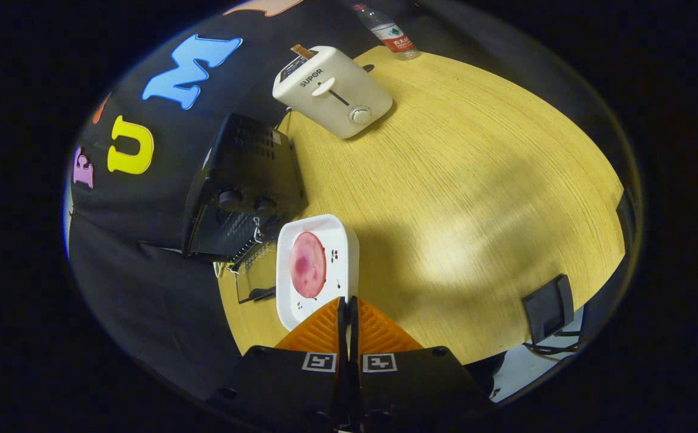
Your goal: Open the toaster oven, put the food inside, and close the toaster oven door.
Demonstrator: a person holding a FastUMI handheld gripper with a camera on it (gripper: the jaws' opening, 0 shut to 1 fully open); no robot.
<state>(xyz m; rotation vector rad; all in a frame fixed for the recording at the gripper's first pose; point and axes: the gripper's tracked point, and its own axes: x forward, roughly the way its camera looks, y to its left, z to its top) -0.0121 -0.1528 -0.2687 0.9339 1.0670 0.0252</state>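
On the wooden table (475, 180), the gripper (347, 307) has its fingers pressed together on the near rim of the white plate (349, 252), which is stiff and likely slippery, carrying a ham slice (307, 264) beside the open toaster oven (237, 186).

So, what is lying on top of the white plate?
A round pink slice of food lies on the white plate, just ahead of the shut gripper. Its fingers cover the plate's near edge.

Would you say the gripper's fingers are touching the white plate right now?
Cannot tell. In the gripper view the closed fingers overlap the near edge of the plate, but whether they press on it or hover above is unclear.
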